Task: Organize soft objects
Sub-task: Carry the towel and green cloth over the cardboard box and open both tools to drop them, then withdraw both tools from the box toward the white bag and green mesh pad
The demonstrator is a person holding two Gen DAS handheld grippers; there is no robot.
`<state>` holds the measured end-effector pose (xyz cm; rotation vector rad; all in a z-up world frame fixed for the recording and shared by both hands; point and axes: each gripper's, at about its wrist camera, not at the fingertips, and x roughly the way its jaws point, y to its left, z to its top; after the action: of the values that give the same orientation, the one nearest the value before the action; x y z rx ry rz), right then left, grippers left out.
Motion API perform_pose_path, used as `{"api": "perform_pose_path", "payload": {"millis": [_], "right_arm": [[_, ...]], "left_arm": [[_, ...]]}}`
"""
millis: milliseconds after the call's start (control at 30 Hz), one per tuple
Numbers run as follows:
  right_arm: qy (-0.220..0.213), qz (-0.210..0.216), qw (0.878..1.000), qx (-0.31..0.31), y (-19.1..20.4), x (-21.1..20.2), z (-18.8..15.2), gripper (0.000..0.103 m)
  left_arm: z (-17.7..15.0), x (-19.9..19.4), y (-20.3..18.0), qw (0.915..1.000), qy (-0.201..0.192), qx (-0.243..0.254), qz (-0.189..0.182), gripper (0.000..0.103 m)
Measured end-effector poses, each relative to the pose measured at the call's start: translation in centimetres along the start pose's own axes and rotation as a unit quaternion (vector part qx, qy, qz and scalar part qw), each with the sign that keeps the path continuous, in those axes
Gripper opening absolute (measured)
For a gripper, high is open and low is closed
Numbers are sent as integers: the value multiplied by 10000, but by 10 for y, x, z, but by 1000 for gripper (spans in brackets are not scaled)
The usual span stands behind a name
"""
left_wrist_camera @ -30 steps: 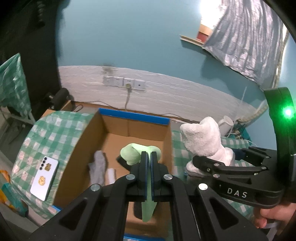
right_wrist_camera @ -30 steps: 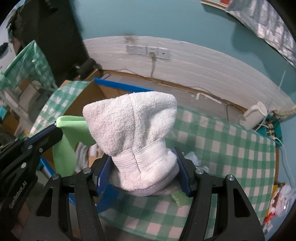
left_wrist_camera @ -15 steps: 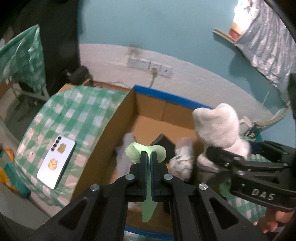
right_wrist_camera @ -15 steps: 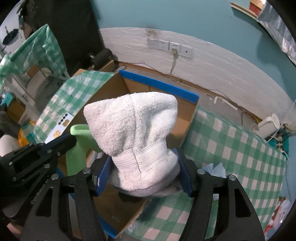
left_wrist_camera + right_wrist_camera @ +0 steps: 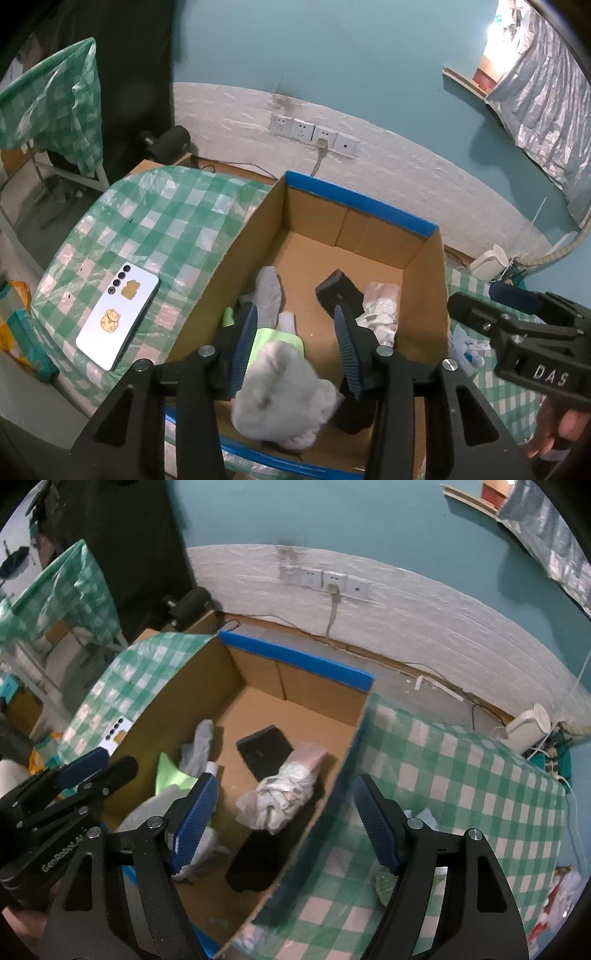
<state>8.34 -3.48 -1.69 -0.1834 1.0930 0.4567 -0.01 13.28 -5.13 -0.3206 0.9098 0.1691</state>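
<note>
A cardboard box [image 5: 236,254] with blue-taped rims stands on the green checked table. Inside lie a white towel [image 5: 284,402], a light green cloth [image 5: 277,338], a grey sock [image 5: 267,291], a black item [image 5: 338,290] and a crumpled white bundle [image 5: 380,306]. My left gripper [image 5: 295,347] is open above the towel and green cloth at the box's near end. My right gripper [image 5: 284,823] is open and empty over the box's right wall [image 5: 332,786]. The towel [image 5: 147,812], green cloth [image 5: 168,775], sock [image 5: 199,746] and bundle [image 5: 284,790] also show in the right wrist view.
A white phone [image 5: 118,317] lies on the table left of the box. Crumpled pale items [image 5: 467,345] sit on the table right of the box. A wall with sockets [image 5: 314,133] and cables runs behind. A white device [image 5: 528,727] stands at the back right.
Both grippers opened. The green cloth dropped from the left gripper and the white towel from the right gripper; both now lie in the box.
</note>
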Motion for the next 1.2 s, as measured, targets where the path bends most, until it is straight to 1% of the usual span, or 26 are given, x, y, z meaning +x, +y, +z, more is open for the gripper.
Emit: {"api": "perform_pose_path", "payload": {"millis": [233,467,567,800,1000,1100,1200], "right_arm": [[-51,-105,9997,212,-28,-9,-7,76],[-21,-249,9987,450,-58,-16,-18,76],[-36,-321,9981,516,-71,-21,-23,76],[-13,-498,9962,710,-100,-29,-36,75],[-5,-597,9952,772,-117,-36,-46,75],[4,-630,9950,781,-125,-37,-52,75],[22,-676,9945,794,-132,-38,-58,75]], "left_arm": [[-1,-4,-19,9997,-79,212,-112,49],[-5,-5,-42,9988,-53,417,-261,49],[-8,-7,-53,9981,-52,501,-353,51],[-18,-5,-85,9954,33,790,-548,52],[-25,-4,-106,9931,133,924,-712,52],[-27,-6,-117,9913,129,1027,-814,59],[-30,-8,-128,9897,121,1100,-912,59]]}}
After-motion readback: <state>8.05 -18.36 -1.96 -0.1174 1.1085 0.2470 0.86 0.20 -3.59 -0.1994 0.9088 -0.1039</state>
